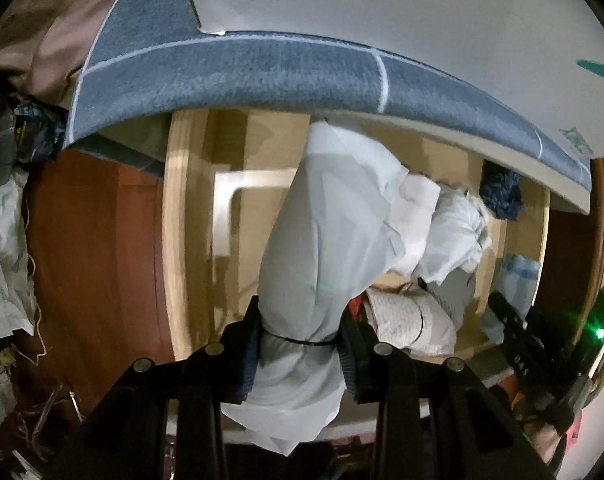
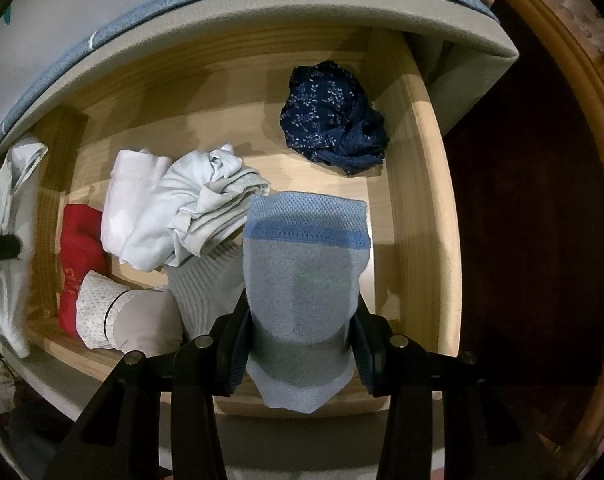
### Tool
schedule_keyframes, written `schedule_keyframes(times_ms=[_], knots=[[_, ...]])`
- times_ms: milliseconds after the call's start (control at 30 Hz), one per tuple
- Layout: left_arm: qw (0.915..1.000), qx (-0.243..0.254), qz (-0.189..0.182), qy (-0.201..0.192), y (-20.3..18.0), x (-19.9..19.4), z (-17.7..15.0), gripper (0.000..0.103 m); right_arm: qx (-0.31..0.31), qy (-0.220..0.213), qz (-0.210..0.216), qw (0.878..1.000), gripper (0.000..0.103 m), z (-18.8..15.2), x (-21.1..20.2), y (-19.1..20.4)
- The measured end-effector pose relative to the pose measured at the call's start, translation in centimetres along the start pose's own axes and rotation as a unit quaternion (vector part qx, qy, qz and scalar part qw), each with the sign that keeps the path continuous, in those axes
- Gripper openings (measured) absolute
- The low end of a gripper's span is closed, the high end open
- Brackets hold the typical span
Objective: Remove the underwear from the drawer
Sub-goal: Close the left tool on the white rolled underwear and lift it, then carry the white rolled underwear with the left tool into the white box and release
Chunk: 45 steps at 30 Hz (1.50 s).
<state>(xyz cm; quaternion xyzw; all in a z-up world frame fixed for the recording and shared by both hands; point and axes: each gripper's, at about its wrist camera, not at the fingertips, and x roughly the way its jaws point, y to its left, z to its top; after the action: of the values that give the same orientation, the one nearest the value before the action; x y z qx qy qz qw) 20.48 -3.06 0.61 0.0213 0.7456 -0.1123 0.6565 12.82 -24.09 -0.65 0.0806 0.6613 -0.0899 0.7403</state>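
Left gripper (image 1: pixel 300 344): clamped on a pale white undergarment (image 1: pixel 326 240), which is held hanging above the open wooden drawer (image 1: pixel 182 216). Right gripper (image 2: pixel 302 344): clamped on a grey-blue knit piece with a blue band (image 2: pixel 302 264), held over the drawer's right half. Left inside the drawer: crumpled white underwear (image 2: pixel 174 216), a navy patterned piece (image 2: pixel 330 116) at the back right, a red item (image 2: pixel 78 248) at the left wall.

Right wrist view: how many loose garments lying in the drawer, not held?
5: navy floral piece at the back right, white bundle in the middle, red item at left, beige roll front left, grey ribbed piece. More may be hidden underneath.
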Motion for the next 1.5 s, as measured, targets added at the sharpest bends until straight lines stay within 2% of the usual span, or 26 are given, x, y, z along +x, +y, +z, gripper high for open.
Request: schedule_keyframes(times_ms=[200,367,467,667,767,967,1200,1300,1500], knots=[[0.9999,0.008,0.002,-0.007,-0.1,-0.6,-1.4,0.034,0.001,-0.001,-0.001,1.000,0.041,0.0,-0.1,-0.1],[0.9982,0.044,0.021,-0.035,-0.6,-2.0,-3.4,0.034,0.003,-0.007,-0.005,1.000,0.041,-0.1,-0.4,-0.1],[0.9957,0.064,0.031,-0.060,-0.9,-2.8,-4.7,0.034,0.005,-0.010,-0.006,1.000,0.041,-0.2,-0.6,-0.2],[0.9905,0.079,0.021,-0.110,-1.1,-4.5,-6.9,0.034,0.002,-0.014,-0.015,1.000,0.041,-0.3,-0.8,-0.1],[0.9854,0.087,0.019,-0.145,-0.8,-5.8,-7.9,0.034,0.001,-0.016,-0.018,1.000,0.041,-0.3,-0.9,0.0],[0.9694,0.097,-0.002,-0.226,-0.5,-9.9,-9.9,0.034,0.001,-0.017,-0.020,1.000,0.041,-0.3,-1.0,0.1],[0.9361,0.127,-0.027,-0.327,-1.2,-17.1,-11.4,0.034,0.001,-0.019,-0.022,1.000,0.041,-0.4,-1.3,0.1],[0.9203,0.128,-0.016,-0.369,-1.6,-20.2,-11.2,0.034,-0.001,-0.024,-0.030,0.999,0.041,-0.4,-1.5,0.3],[0.9003,0.096,-0.005,-0.424,-2.3,-24.5,-8.6,0.034,-0.006,-0.034,-0.039,0.999,0.041,-0.6,-2.0,0.5]])
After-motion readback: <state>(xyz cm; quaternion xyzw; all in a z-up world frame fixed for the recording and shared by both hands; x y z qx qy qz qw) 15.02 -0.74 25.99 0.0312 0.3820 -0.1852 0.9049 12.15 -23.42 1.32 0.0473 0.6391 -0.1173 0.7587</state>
